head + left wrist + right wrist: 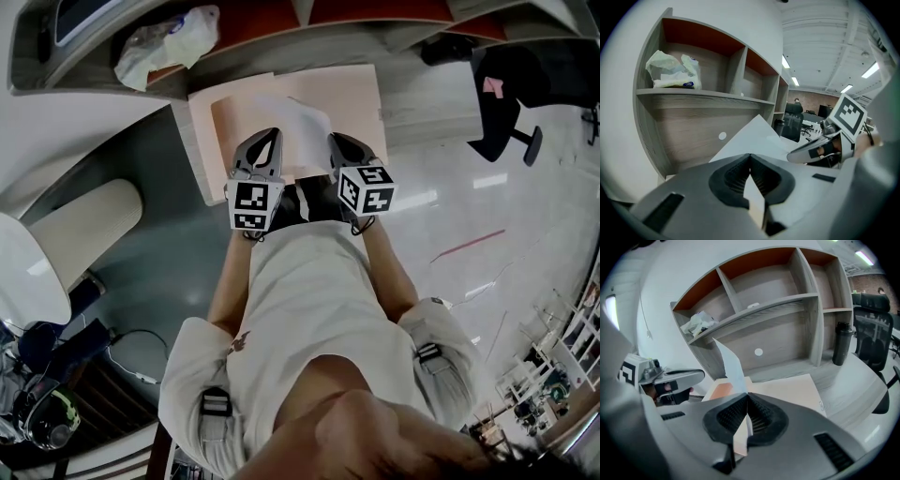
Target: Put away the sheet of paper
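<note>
Left gripper and right gripper are each clenched on a near edge of the sheet of paper, which is white, thin and bowed, its far corner standing up. It is held over a pale pink folder. Behind the folder stands a wooden shelf unit, with a crumpled plastic bag up to the folder's left and a dark bottle to its right

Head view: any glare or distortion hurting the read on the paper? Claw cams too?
Head view: strong fisheye, glare patches on the glossy floor, sheet of paper evenly lit and readable. Left gripper view: ceiling lights blow out, shelf unit bows, corners vignette to black. Right gripper view: the shelf unit curves likewise, right claw close-up and slightly soft, paper edge sharp enough.
</note>
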The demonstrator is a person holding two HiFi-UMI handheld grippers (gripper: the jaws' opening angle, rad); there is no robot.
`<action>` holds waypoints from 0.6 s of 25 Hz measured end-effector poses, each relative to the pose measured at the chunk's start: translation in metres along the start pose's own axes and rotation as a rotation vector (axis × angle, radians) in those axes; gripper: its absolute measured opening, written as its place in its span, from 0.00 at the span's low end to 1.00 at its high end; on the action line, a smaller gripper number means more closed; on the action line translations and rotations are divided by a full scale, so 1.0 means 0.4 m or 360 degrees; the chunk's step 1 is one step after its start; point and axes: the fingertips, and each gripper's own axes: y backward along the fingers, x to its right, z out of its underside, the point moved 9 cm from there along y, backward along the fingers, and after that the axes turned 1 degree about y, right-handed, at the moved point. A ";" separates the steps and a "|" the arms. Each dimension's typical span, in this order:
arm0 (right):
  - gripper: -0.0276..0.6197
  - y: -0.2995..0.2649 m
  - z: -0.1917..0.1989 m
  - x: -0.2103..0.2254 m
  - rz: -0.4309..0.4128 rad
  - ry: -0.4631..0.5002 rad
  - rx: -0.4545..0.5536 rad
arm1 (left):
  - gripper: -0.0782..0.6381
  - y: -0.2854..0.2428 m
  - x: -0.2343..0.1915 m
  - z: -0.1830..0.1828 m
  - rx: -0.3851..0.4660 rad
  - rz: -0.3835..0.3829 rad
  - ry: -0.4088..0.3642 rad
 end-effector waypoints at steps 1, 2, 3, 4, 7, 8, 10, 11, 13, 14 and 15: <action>0.07 -0.005 0.008 0.011 0.0007 -0.0003 -0.0018 | 0.13 -0.004 0.003 0.001 -0.0008 -0.0001 0.0001; 0.07 -0.009 0.016 0.021 0.0013 -0.0007 -0.0036 | 0.13 -0.008 0.006 0.002 -0.0016 -0.0001 0.0001; 0.07 -0.014 0.023 0.030 0.0018 -0.0013 -0.0053 | 0.13 -0.012 0.009 0.003 -0.0024 -0.0001 0.0001; 0.07 -0.019 0.029 0.039 0.0023 -0.0020 -0.0068 | 0.13 -0.015 0.011 0.004 -0.0033 -0.0002 0.0000; 0.07 -0.038 0.045 0.060 0.0041 -0.0032 -0.0104 | 0.13 -0.023 0.012 0.011 -0.0061 -0.0009 0.0002; 0.07 -0.044 0.049 0.067 0.0047 -0.0034 -0.0115 | 0.13 -0.025 0.012 0.012 -0.0066 -0.0011 0.0004; 0.07 -0.056 0.058 0.080 0.0057 -0.0038 -0.0139 | 0.13 -0.028 0.013 0.013 -0.0072 -0.0013 0.0009; 0.07 -0.061 0.062 0.086 0.0063 -0.0038 -0.0152 | 0.13 -0.029 0.014 0.012 -0.0074 -0.0014 0.0010; 0.07 -0.070 0.071 0.098 0.0074 -0.0040 -0.0177 | 0.13 -0.031 0.016 0.011 -0.0078 -0.0014 0.0011; 0.07 -0.075 0.077 0.104 0.0081 -0.0045 -0.0189 | 0.13 -0.032 0.017 0.012 -0.0080 -0.0014 0.0013; 0.07 -0.079 0.084 0.111 0.0089 -0.0054 -0.0201 | 0.13 -0.033 0.017 0.013 -0.0083 -0.0014 0.0016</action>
